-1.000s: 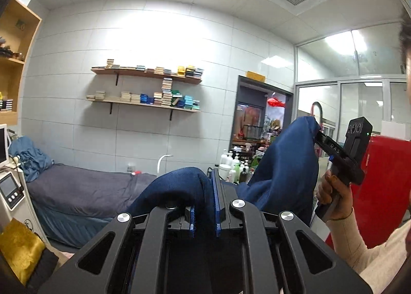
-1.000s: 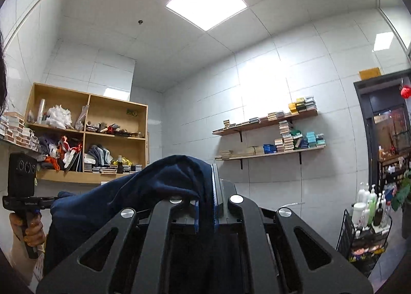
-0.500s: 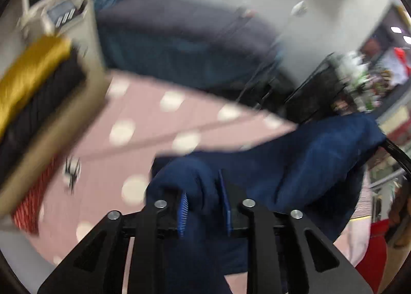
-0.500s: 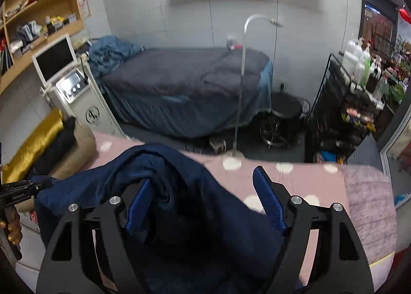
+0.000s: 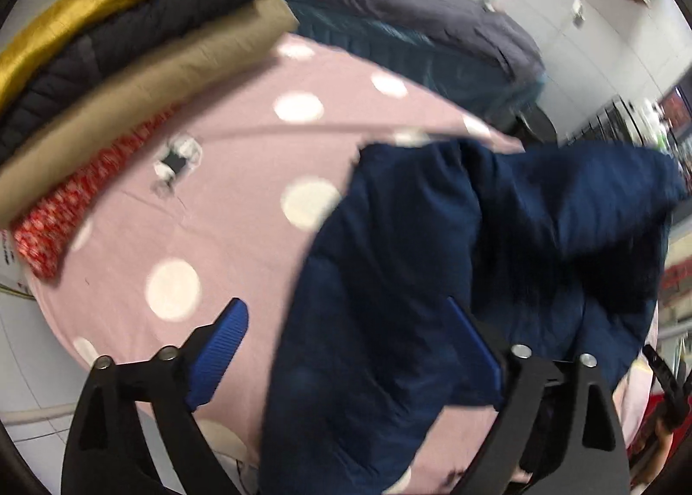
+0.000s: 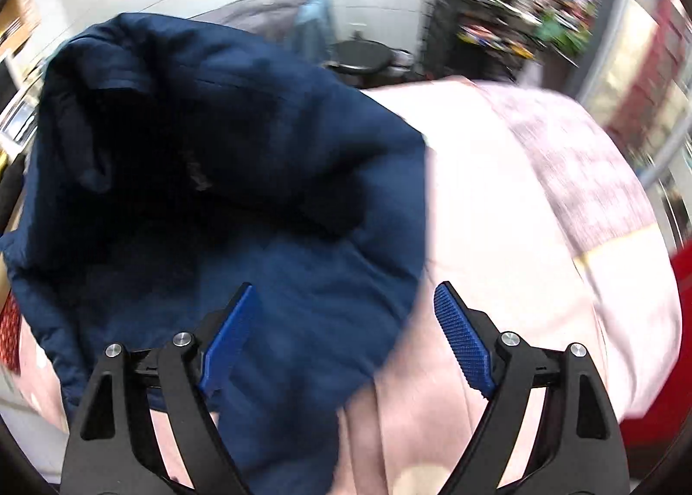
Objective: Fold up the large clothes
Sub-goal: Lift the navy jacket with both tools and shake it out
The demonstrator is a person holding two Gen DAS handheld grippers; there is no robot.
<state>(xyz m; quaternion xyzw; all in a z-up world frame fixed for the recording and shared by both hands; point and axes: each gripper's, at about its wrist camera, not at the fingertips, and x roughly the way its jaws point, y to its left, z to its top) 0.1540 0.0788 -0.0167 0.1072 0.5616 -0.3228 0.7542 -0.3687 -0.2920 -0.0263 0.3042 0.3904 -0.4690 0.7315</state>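
On the pink sheet (image 5: 225, 209) with white dots lies a dark blue padded jacket (image 5: 432, 261), crumpled in thick soft folds, its inside dark and hollow in the right wrist view. Both the left gripper (image 5: 346, 348) and the right gripper (image 6: 341, 322) have their jaws spread wide and pinch nothing; the cloth passes loosely between them. Beside the jacket, a pile of folded clothes (image 5: 129, 45) rests near the edge.
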